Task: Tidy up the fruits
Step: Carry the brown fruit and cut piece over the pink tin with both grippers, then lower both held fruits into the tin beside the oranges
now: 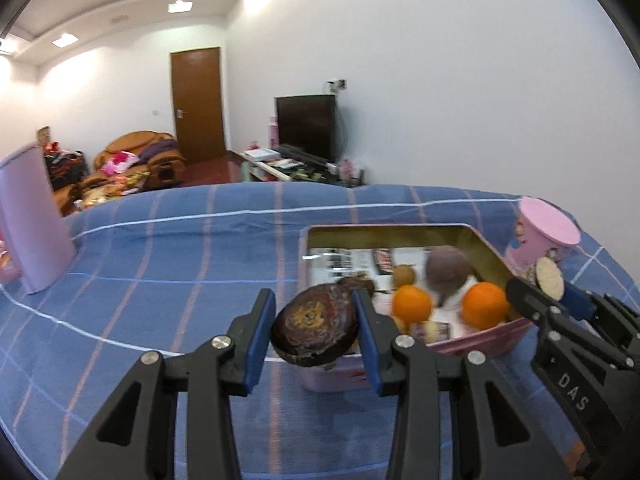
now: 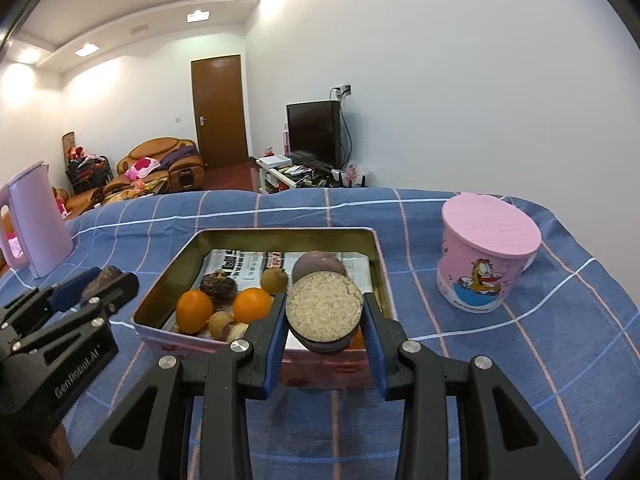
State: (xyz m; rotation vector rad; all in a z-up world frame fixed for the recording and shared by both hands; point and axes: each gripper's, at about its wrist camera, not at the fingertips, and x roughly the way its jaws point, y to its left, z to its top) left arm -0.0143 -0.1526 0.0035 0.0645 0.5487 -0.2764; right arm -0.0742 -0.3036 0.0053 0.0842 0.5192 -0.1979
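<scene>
Left gripper (image 1: 316,326): lower centre of its view, fingers clamped on a dark, wrinkled brown fruit (image 1: 314,326).
Right gripper (image 2: 325,320): lower centre of its view, fingers clamped on a dark cut fruit half (image 2: 325,314), pale grainy face toward the camera.
Tin box (image 2: 256,234): mid-frame on the blue checked cloth (image 2: 320,208), holding two oranges (image 2: 253,304) and other fruit on newspaper.
Pink tub (image 2: 486,256): right of the box.
Pink kettle (image 2: 34,220): far left.

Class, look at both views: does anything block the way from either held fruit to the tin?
Nothing visible does. The left tool holds a dark wrinkled fruit and the right tool a cut round fruit, both at the near rim of the open pink rectangular tin.
</scene>
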